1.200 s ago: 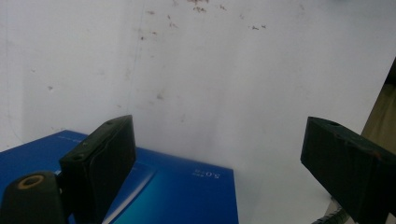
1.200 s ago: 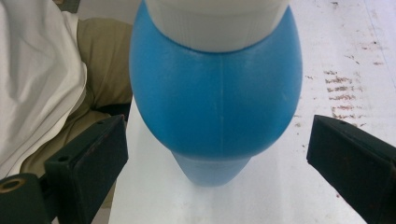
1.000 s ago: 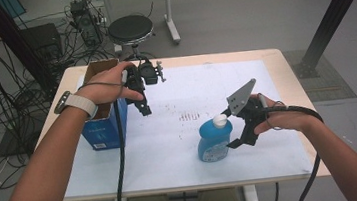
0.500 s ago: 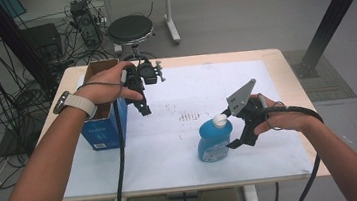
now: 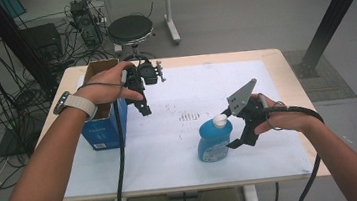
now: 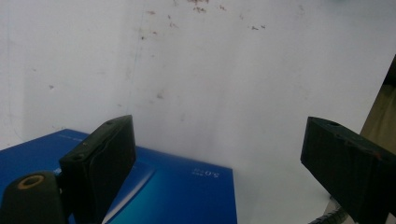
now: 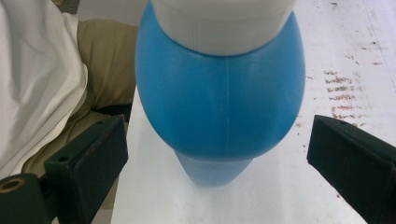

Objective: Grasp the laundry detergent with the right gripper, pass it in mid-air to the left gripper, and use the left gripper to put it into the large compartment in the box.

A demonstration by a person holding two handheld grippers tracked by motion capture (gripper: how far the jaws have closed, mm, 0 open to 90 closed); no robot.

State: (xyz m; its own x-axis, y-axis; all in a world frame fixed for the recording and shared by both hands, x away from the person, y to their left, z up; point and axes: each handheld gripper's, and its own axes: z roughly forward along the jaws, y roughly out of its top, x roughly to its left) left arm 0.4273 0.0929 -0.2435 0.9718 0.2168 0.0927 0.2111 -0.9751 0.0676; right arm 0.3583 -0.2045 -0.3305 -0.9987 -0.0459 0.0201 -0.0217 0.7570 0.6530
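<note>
Item: blue bottle (image 5: 215, 142), white cap (image 5: 220, 121), upright on the white table sheet (image 5: 182, 150). A pale label showed on its front; the print was too small to read.

My right gripper (image 5: 232, 127) sat just beside the bottle, at its cap end, jaws wide apart with the bottle's shoulder (image 7: 224, 107) between them and neither pad touching.

Blue carton (image 5: 104, 123), well apart from the bottle toward the far side from my right hand, top flaps open. White lettering on its face (image 6: 208, 173) was blurred; I couldn't make it out.

My left gripper (image 5: 142, 103) hung just beside that carton, jaws spread, nothing held.

Brown smudges (image 5: 188, 114) marked the sheet beyond the bottle.
</note>
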